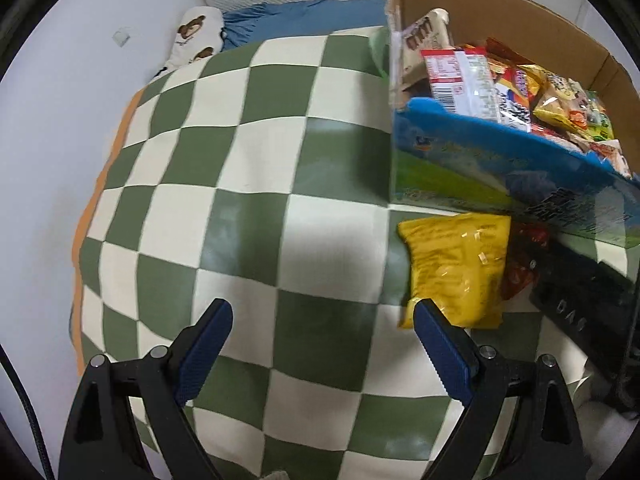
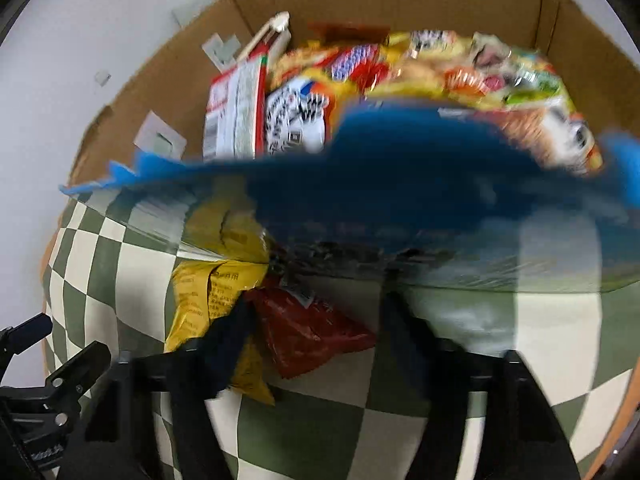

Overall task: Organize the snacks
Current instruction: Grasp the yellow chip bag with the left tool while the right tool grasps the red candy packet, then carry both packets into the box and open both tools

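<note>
**Yellow packet lies flat by your left tongs**

Your left gripper (image 1: 323,326) is released, jaws wide. The crinkly yellow snack bag (image 1: 456,268) lies just ahead of its right finger, long axis running away from you towards the cardboard box (image 1: 500,168). Your blurred right gripper (image 2: 316,320) stands spread around a glossy red packet (image 2: 312,332) on the checkered cloth (image 1: 256,184)

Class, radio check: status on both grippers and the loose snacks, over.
Left gripper open, empty. Right gripper open at red packet. Yellow packet outside box. Box wall ahead.
</note>
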Demonstrator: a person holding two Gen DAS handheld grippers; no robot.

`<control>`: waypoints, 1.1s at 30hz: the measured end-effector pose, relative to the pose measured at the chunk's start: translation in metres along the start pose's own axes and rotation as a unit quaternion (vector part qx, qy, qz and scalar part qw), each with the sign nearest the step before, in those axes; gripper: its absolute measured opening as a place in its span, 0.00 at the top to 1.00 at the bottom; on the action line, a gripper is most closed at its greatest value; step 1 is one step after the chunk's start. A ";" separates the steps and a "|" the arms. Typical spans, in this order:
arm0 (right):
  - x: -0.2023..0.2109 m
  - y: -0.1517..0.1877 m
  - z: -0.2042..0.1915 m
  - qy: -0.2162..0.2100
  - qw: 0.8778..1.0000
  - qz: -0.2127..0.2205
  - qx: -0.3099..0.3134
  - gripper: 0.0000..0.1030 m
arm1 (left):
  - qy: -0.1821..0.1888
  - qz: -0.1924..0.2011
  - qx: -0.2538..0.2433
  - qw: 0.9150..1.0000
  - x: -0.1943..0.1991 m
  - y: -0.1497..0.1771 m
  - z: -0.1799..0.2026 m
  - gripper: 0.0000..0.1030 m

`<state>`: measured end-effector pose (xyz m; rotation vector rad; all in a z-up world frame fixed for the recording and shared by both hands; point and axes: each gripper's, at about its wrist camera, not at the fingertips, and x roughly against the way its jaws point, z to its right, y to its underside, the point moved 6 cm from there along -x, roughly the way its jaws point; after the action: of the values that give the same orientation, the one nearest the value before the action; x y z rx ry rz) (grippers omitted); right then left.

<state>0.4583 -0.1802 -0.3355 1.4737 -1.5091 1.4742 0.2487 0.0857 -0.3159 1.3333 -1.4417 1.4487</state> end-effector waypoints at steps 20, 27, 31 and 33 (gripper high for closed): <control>0.043 0.084 0.072 0.021 0.993 -0.058 -0.101 0.57 | 0.138 -0.089 -0.033 0.986 -0.059 -0.014 0.088 0.37; 0.050 0.110 0.067 -0.017 0.986 -0.115 -0.119 0.57 | 0.137 -0.140 -0.061 0.979 -0.041 0.074 0.082 0.37; 0.050 0.136 0.057 -0.020 0.984 -0.143 -0.107 0.57 | 0.135 -0.163 -0.063 0.975 -0.048 0.104 0.078 0.37; 0.046 0.140 0.053 -0.017 0.984 -0.149 -0.102 0.57 | 0.135 -0.167 -0.065 0.975 -0.053 0.108 0.080 0.35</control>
<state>0.3328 -0.2734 -0.3494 1.5289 -1.3455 1.0923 0.1736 0.0022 -0.4069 1.1796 -1.0595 1.2368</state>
